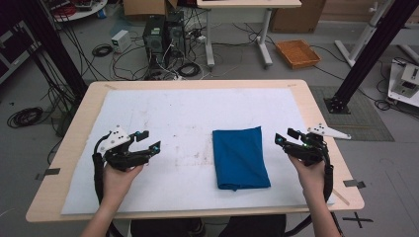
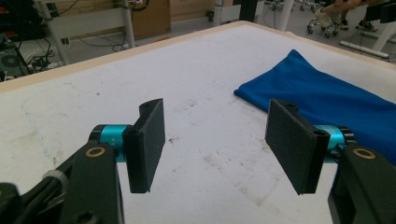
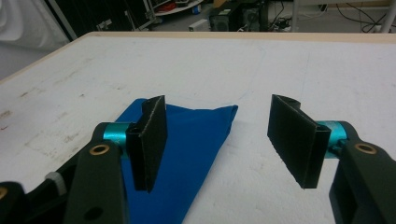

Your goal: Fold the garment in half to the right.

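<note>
Cloth (image 1: 240,157) folded flat on table (image 1: 197,85) | left claw (image 1: 148,141) spread, empty | right claw (image 1: 285,136) spread, empty

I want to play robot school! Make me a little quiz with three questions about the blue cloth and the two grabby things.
1. True or false: the blue cloth lies folded flat on the white mat.
2. Which tool is nearer the cloth: left tool or right tool?
3. Fill in: both tools' jaws are ___ and hold nothing.

Key: 1 true. 2 right tool. 3 open.
</note>
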The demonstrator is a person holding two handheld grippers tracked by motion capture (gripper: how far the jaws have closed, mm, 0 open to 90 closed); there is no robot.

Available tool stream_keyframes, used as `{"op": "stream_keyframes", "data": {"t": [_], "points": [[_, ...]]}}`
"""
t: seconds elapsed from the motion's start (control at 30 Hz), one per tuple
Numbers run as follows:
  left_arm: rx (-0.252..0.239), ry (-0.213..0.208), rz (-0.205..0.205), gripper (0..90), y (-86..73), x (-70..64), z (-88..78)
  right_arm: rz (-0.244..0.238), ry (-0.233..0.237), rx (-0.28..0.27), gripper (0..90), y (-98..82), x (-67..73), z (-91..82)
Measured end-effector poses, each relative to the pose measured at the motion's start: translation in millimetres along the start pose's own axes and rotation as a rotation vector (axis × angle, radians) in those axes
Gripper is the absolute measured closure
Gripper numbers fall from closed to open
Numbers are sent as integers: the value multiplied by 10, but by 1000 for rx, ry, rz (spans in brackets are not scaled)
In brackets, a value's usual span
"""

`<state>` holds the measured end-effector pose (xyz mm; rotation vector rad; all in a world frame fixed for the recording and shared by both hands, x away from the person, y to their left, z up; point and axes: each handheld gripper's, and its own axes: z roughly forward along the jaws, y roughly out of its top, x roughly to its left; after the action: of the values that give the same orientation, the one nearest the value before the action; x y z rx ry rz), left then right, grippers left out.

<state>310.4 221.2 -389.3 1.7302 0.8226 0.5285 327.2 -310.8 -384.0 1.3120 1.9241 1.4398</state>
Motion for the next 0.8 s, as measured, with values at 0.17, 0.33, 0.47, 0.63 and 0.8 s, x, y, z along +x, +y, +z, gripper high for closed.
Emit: {"op": "stream_keyframes", "data": {"t": [0.17, 0.33, 0.47, 0.63, 0.8], "points": [[-4, 3, -3, 380, 4, -13, -12, -2, 3, 7, 362, -14, -33, 9], [-6, 13, -14, 380, -14, 29, -32, -7, 4, 15, 360, -22, -43, 42], [-4, 20, -26, 380, -36, 44, -34, -3, 1, 26, 358, -39, -50, 73], [1, 19, -21, 380, -39, 37, -27, -1, 0, 27, 356, -38, -54, 78], [3, 21, -23, 380, -45, 33, -33, 1, 2, 30, 353, -38, -60, 85]]}}
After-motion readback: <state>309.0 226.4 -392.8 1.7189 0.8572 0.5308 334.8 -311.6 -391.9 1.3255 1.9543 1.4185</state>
